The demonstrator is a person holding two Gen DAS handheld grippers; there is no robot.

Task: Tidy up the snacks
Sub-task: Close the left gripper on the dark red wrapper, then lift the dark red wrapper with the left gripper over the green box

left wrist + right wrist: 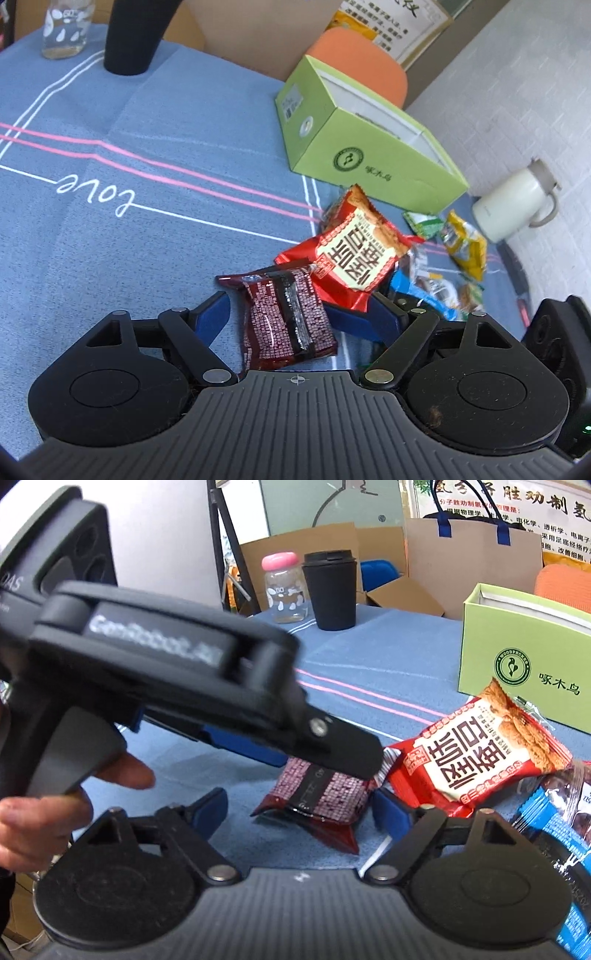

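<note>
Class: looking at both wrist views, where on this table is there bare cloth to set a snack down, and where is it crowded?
Bare cloth: the wide stretch of tablecloth between the "love" lettering, black cup and green box. Crowded: below the box, around the red packet, dark packet and blue packet.

Each claw is matte black: two round, disc-shaped housings flank a ribbed grey centre plate stamped with a small crosshair. Silver rivets pin the black link bars, which end in blue-padded fingers. Behind the left claw, its black body carries blurred white lettering and a silver screw.
</note>
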